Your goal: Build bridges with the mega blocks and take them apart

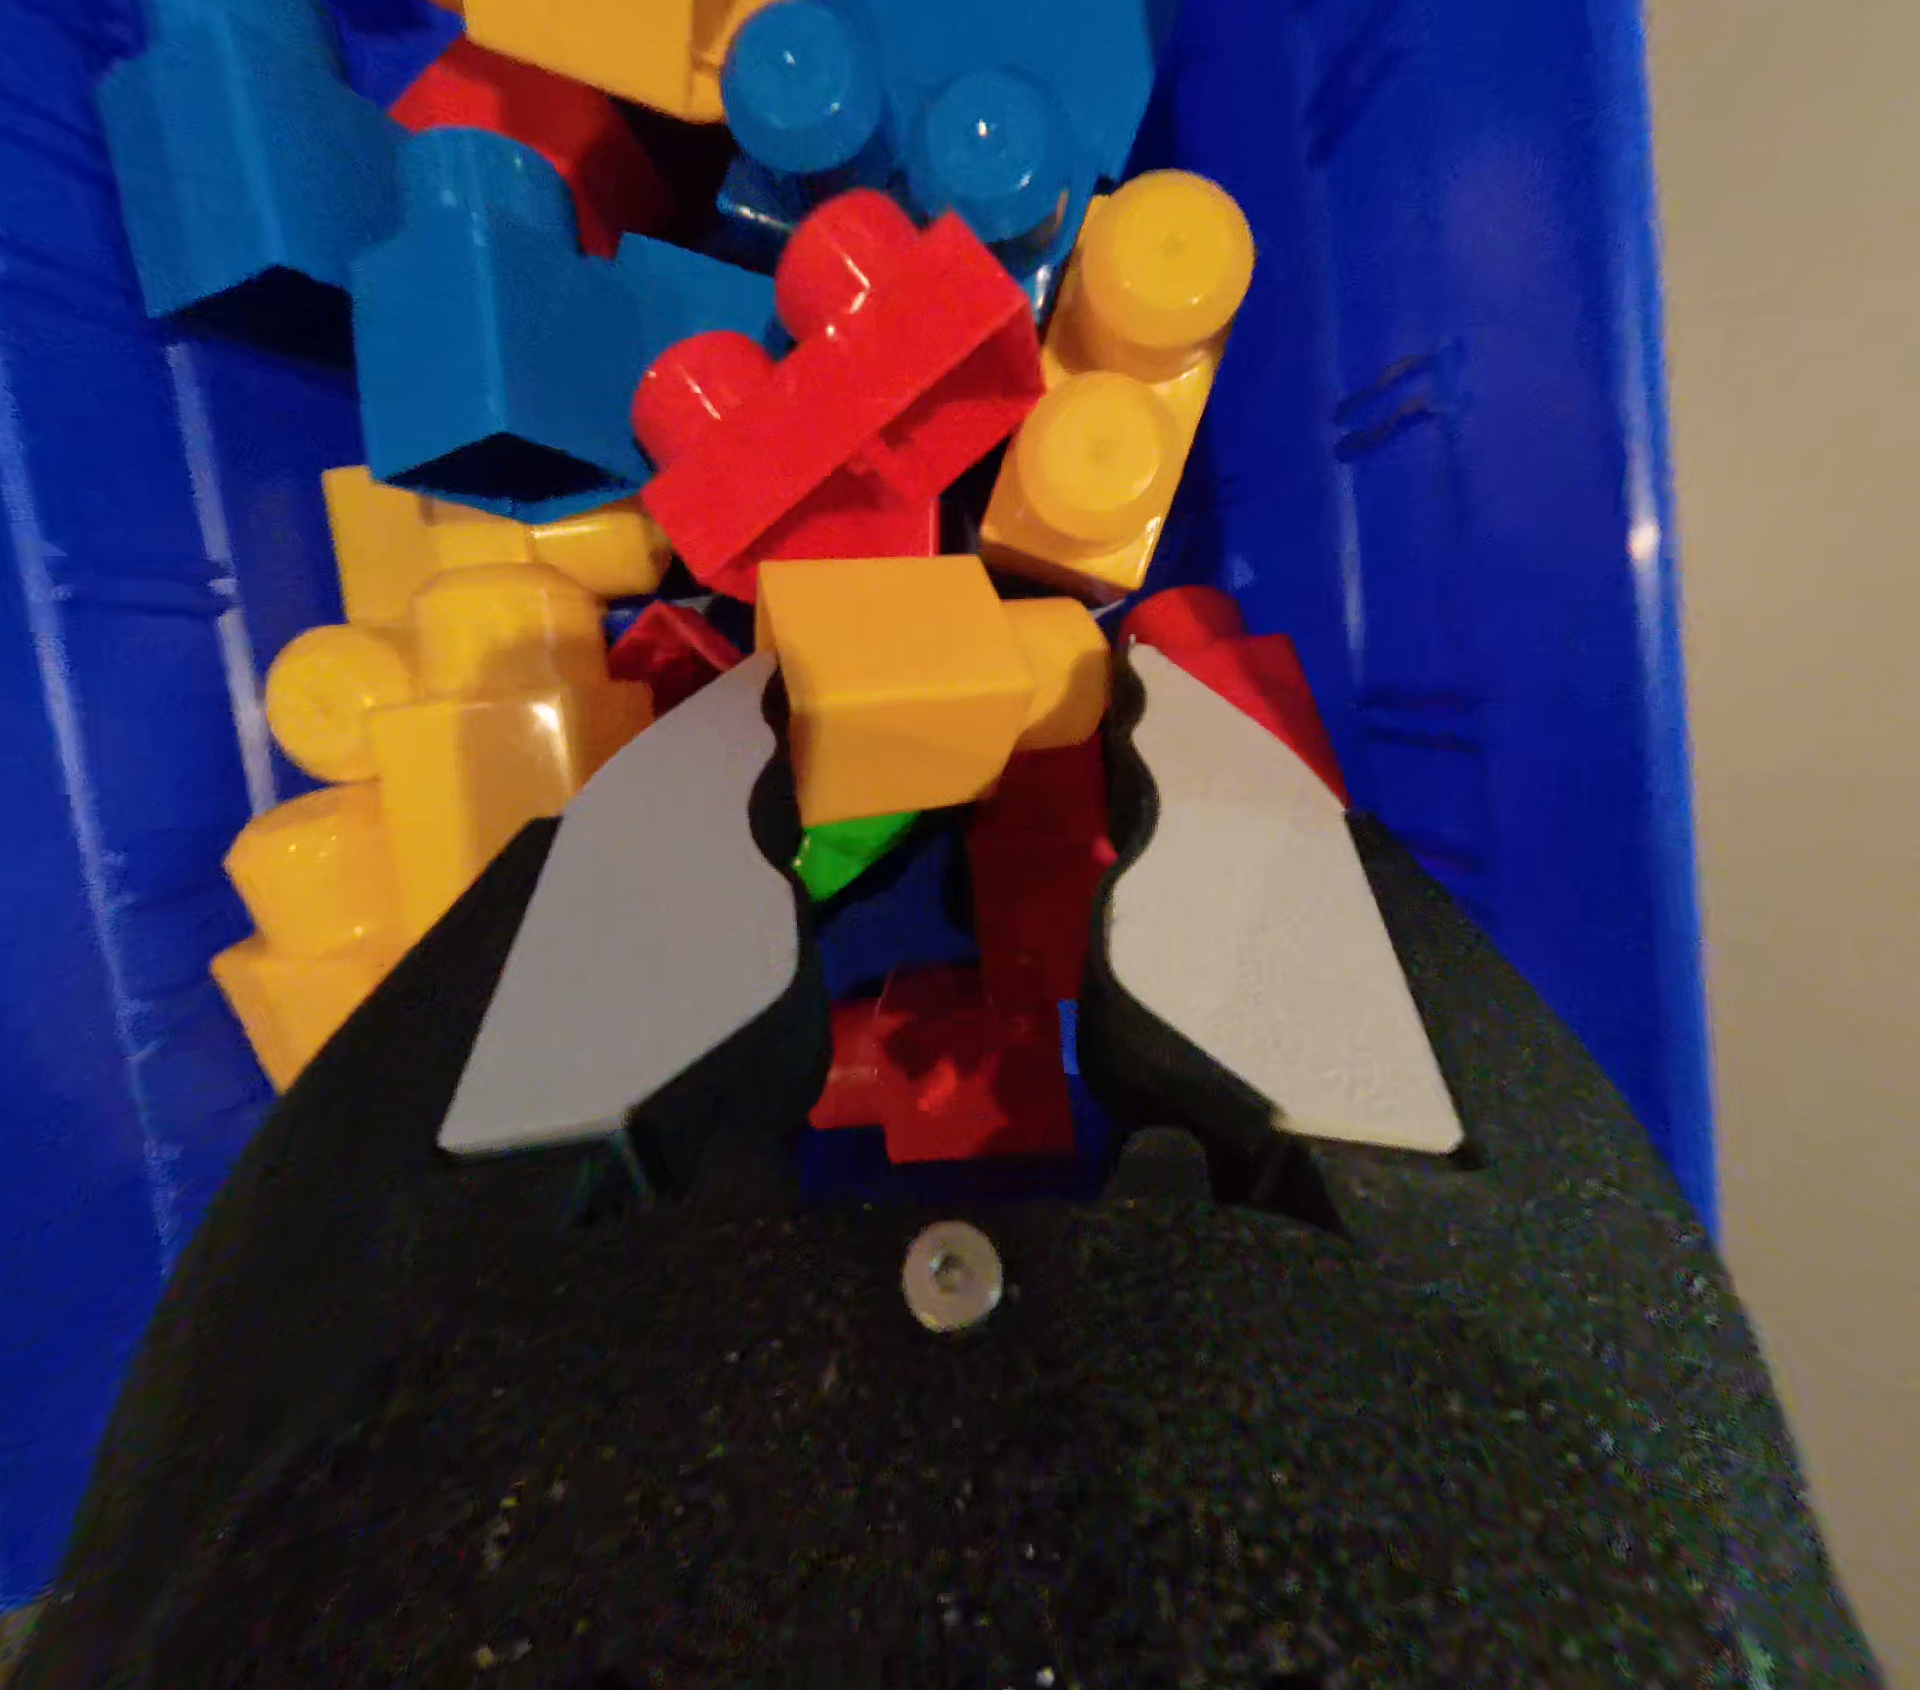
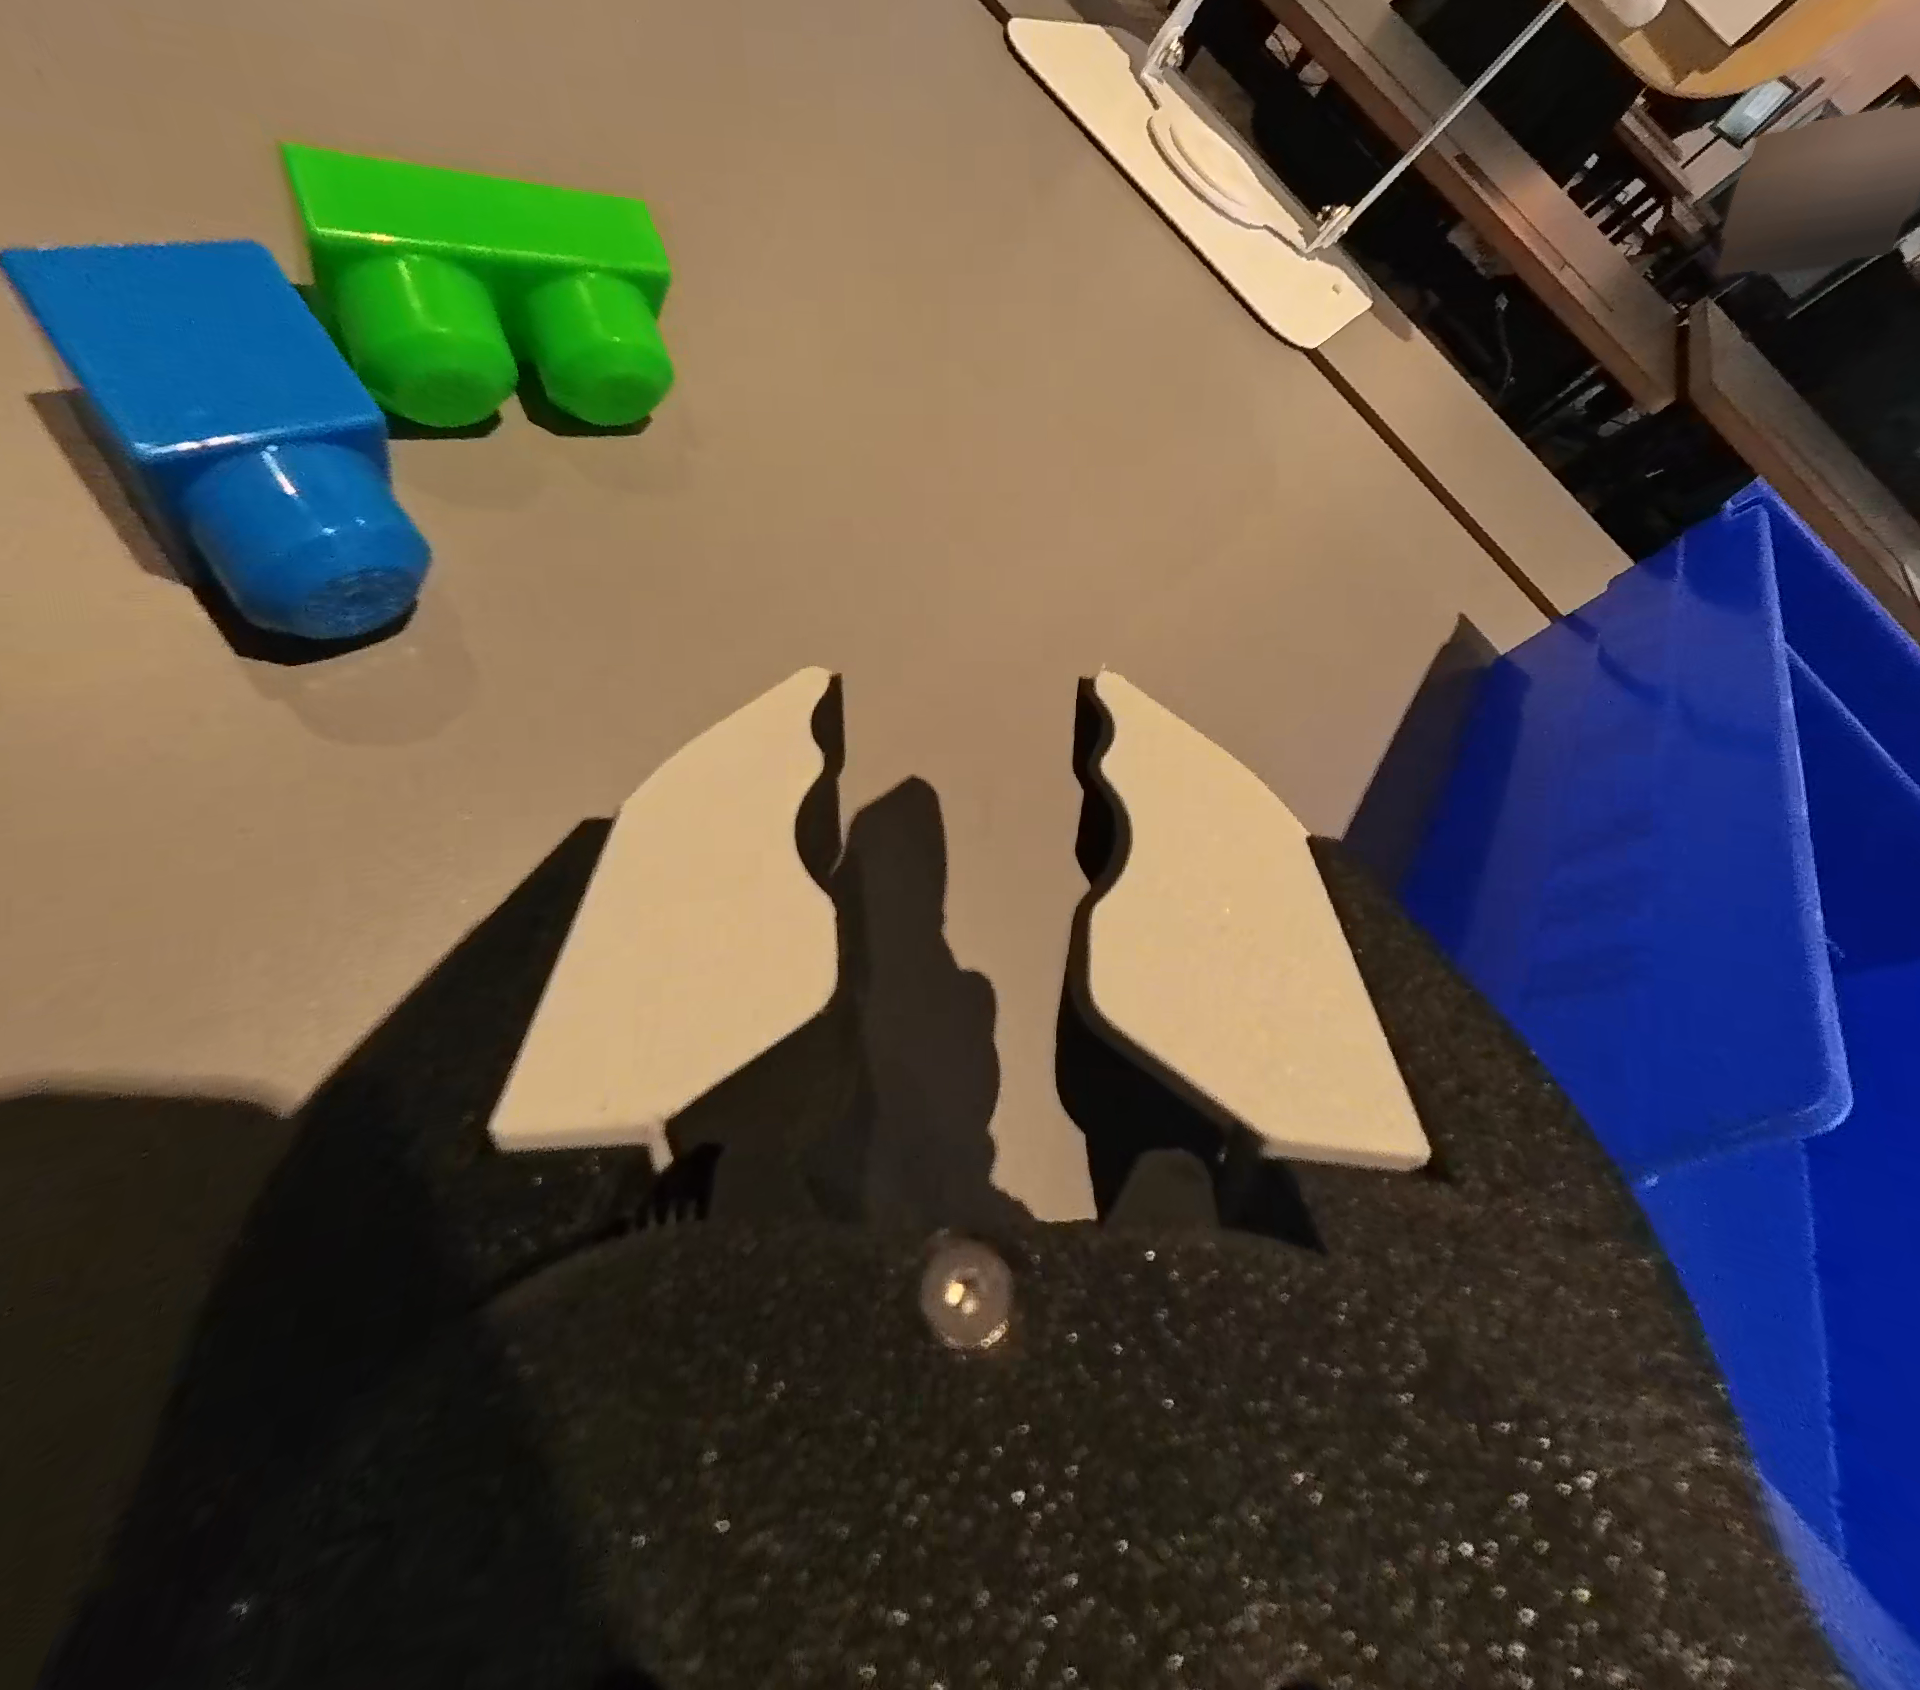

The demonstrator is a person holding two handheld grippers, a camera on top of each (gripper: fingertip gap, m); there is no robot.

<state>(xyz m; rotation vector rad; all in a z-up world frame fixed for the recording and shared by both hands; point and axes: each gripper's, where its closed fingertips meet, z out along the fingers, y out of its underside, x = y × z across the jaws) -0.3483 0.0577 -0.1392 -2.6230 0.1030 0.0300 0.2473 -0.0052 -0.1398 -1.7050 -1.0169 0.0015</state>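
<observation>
My left gripper (image 1: 948, 669) reaches down into a blue bin (image 1: 1455, 290) full of mega blocks. Its jaws are closed on a small yellow one-stud block (image 1: 894, 684), one finger on each side. Around it lie several loose blocks: a red two-stud block (image 1: 831, 414), blue blocks (image 1: 499, 352) and yellow blocks (image 1: 1122, 393). My right gripper (image 2: 961, 684) is open and empty just above the grey table (image 2: 831, 82). A blue one-stud block (image 2: 229, 414) and a green two-stud block (image 2: 488, 279) lie on their sides, side by side, ahead and to its left.
The blue bin (image 2: 1662, 861) stands close on the right of my right gripper. A white flat base with a clear stand (image 2: 1195, 165) sits at the table's far edge. Beyond the edge are desks and dark equipment. Tip to tip, the grippers are about 60 cm apart.
</observation>
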